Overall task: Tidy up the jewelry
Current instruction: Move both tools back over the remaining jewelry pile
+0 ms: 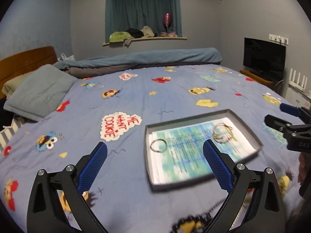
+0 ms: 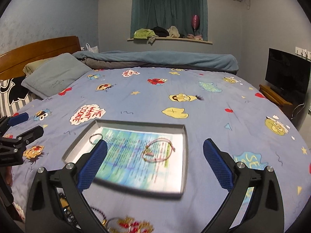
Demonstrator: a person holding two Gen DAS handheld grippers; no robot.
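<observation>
Both tools standing wide apart, nothing between the pads. Left tool (image 1: pixel 154 166) hovering over the bedspread (image 1: pixel 136 101) at the near left edge of the tray (image 1: pixel 148 167); right tool (image 2: pixel 155 165) hovering over the tray's near right part. Grey shallow tray lying flat on the bed, lined with a printed blue-green sheet (image 2: pixel 136 151). Silver ring bracelet (image 1: pixel 158 145) lying in the tray's left end, flat on the sheet, touching neither tool. Pink-red cord bracelet (image 2: pixel 157 150) with a small gold bit lying in the right half of the tray, well apart from the silver ring. More jewelry (image 2: pixel 134 224), gold and red, blurred, lying on the bedspread just below the tray at the bottom edge of the right wrist view, kind not readable. Right tool showing at the far right edge of the left wrist view, left tool at the far left edge of the right wrist view, both beside the tray, not touching it. Grey pillow (image 1: pixel 38 91) and wooden headboard (image 1: pixel 25 58) sitting at left, rolled blue blanket (image 1: pixel 155 56) lying along the far side of the bed, dark TV (image 1: pixel 264 56) standing at right.
</observation>
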